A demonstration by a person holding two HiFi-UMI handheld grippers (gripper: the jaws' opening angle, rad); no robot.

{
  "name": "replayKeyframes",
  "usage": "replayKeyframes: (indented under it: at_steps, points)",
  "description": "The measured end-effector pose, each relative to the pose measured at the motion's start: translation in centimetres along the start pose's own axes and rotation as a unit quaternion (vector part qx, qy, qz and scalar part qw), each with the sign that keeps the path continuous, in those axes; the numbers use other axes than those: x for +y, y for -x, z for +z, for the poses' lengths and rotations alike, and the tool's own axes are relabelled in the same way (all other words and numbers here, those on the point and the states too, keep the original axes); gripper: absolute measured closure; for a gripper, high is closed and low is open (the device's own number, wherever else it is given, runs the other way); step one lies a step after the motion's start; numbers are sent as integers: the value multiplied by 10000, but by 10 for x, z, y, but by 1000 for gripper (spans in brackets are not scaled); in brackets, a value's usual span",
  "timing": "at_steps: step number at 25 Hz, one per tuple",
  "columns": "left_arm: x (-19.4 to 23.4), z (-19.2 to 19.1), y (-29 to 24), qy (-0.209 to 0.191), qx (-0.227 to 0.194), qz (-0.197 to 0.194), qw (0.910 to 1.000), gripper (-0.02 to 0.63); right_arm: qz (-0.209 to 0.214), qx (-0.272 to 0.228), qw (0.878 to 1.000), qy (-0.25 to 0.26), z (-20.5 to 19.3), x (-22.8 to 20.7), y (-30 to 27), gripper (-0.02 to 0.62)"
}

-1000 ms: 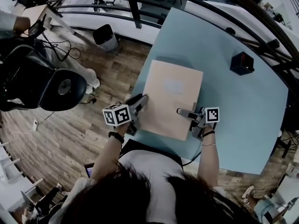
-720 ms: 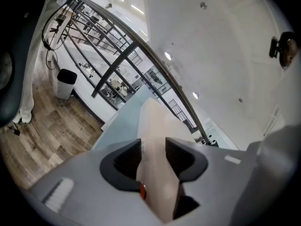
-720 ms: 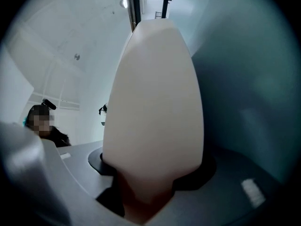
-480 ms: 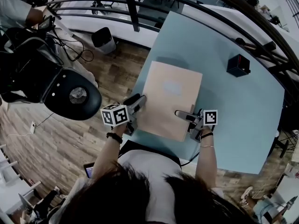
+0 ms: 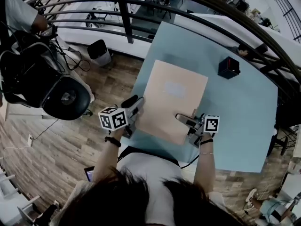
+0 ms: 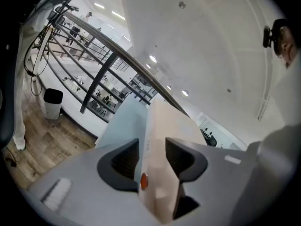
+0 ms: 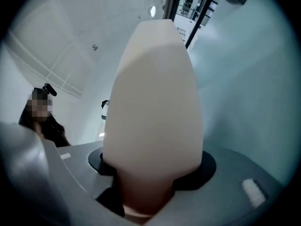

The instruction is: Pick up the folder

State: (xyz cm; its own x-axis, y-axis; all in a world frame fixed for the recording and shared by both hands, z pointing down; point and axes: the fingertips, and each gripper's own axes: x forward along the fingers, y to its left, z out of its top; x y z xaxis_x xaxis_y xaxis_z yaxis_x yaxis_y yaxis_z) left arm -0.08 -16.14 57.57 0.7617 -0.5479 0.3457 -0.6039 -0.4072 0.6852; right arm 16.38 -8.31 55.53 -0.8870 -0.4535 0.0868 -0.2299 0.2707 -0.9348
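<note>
A tan folder with a pale label hangs over the light blue table, held at its near corners. My left gripper is shut on the folder's near left edge; in the left gripper view the folder stands on edge between the two dark jaws. My right gripper is shut on the near right edge; in the right gripper view the folder fills the gap between the jaws and bulges upward.
A small black box sits on the table beyond the folder's far right corner. A dark railing runs along the table's far side. A black office chair and a bin stand on the wooden floor at left.
The folder has come up toward me and now looks larger, with both grippers still clamped on its near edge. The head view has shifted, so the black box sits further left.
</note>
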Motion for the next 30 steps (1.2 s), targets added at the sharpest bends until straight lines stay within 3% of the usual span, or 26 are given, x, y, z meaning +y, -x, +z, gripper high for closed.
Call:
replayKeyframes:
  at_steps: [8,14,24,30]
  points:
    - [-40,21,-3,-629,-213,-339,9972,400,-498,-566,9950,656,17,22,30,296]
    - [-78,45,1,-1073,-448,-584,9915,400,-871,-1072,9817,1313,31,57,48,296]
    - [-127,69,7,-1866,-651,-805,9770,400,-1922,-1677,9312,2603,50,102,79,296]
    - [-155,78,10,-2587,-722,-797,9600,411,-2598,-1920,8915,3175,56,119,93,299]
